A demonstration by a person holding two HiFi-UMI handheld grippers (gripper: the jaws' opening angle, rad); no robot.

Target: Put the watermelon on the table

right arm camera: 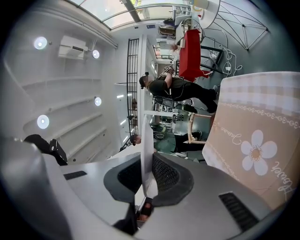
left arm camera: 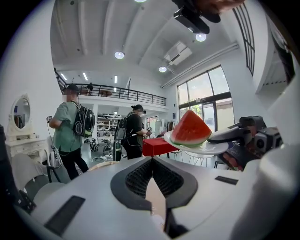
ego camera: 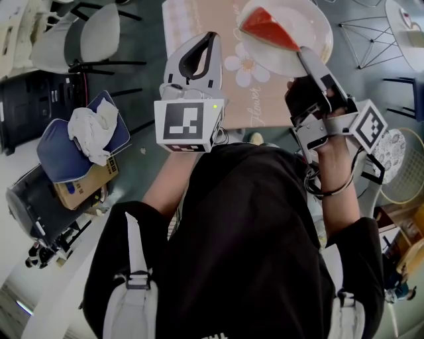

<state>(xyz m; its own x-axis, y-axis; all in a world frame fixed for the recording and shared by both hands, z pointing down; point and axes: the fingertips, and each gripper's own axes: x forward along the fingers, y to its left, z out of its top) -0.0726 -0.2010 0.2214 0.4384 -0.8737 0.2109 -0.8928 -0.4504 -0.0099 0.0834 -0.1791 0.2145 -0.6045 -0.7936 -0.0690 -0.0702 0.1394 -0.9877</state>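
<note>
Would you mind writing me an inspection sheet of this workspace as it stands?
Surface: table covered by a beige flowered tablecloth.
Job's things: watermelon slice on a white plate, held up above the table.
Clutter: white cloth on a blue cushion, over a cardboard box.
Grippers: right gripper shut on the plate's rim; left gripper shut, empty.
Cables: dark cable looping by the right wrist.
Surroundings: chair; people standing beyond.

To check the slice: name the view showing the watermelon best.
Left gripper view: the watermelon sits whole, side-on, on its plate. Head view sees it from above. Right gripper view shows only the plate's rim.
</note>
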